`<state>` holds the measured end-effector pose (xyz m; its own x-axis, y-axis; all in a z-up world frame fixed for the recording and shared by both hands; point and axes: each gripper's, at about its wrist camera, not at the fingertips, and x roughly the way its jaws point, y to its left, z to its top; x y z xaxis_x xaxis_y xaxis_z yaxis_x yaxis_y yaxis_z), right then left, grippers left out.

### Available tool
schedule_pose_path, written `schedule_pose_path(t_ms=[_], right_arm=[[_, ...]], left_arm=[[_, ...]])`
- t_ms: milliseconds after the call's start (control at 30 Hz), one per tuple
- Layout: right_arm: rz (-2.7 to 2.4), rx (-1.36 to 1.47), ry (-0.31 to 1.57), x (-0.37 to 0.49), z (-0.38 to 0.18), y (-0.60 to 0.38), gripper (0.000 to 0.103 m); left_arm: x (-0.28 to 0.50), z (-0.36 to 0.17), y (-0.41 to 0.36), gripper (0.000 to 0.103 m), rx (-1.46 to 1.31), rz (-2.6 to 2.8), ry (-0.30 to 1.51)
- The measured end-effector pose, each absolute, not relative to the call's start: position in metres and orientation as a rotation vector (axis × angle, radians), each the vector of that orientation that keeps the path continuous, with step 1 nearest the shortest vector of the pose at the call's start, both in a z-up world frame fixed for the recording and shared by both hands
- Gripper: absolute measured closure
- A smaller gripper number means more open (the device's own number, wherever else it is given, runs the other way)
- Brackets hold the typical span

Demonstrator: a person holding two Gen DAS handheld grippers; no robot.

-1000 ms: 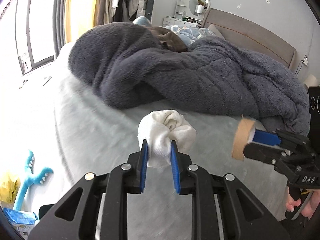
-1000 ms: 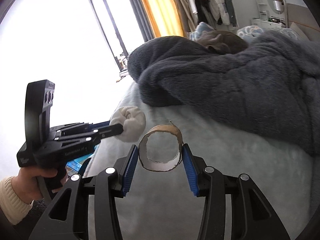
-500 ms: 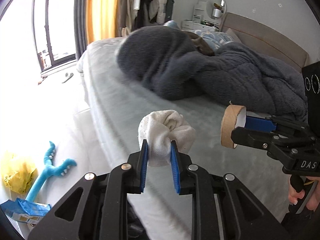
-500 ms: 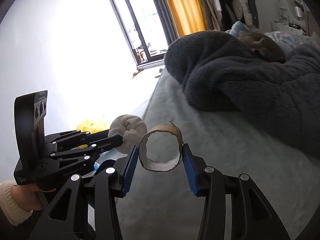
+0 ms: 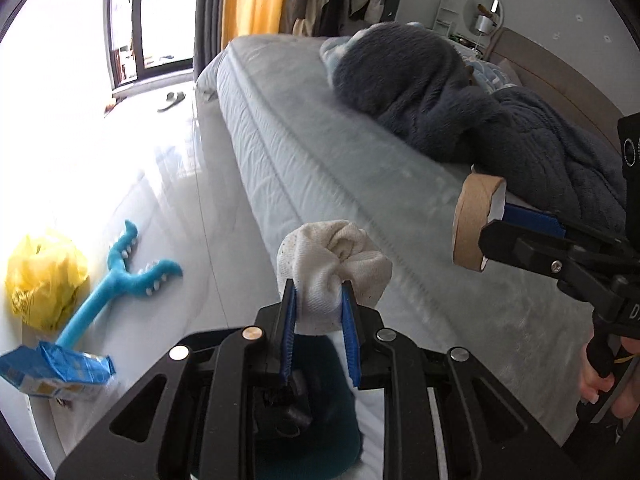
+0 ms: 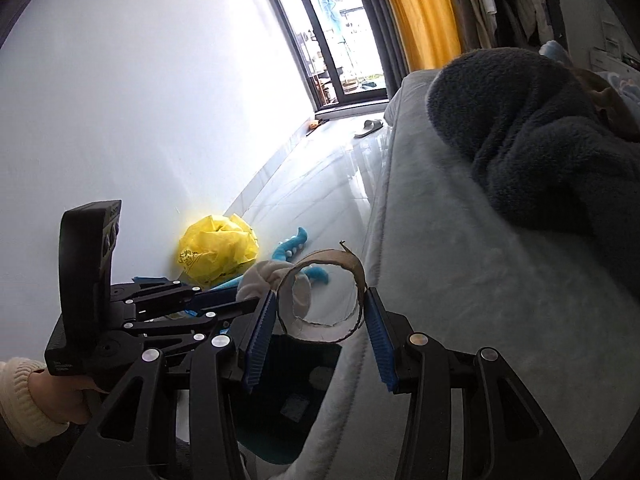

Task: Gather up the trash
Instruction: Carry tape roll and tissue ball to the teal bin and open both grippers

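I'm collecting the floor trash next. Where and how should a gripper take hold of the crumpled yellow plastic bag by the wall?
Probably pinch the bunched, puckered top of the yellow bag, coming down from above. It slumps in a loose heap on the floor against the wall, so the crown's folds give the fingers something thin to close on. Both grippers are full now.

left gripper (image 5: 318, 316): black linkage, blue ribbed pads, silver screws | right gripper (image 6: 320, 330): same | cream knit cuff (image 6: 20, 392), lower left
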<state>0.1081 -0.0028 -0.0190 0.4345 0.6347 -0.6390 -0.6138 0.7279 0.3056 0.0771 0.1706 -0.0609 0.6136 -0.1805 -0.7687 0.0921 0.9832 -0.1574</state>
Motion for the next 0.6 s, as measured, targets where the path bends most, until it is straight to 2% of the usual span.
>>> schedule_pose_path(t_ms=[267, 600], right_arm=[[0.820, 0.010, 0.844, 0.104, -0.028, 0.042, 0.057], [0.806, -0.050, 0.977, 0.104, -0.064, 0.086, 0.057]], left_arm=[[0.069, -0.101, 0.210, 0.080, -0.142, -0.110, 1.022], [0.057, -0.164, 0.246, 0.078, -0.223, -0.099, 1.250]])
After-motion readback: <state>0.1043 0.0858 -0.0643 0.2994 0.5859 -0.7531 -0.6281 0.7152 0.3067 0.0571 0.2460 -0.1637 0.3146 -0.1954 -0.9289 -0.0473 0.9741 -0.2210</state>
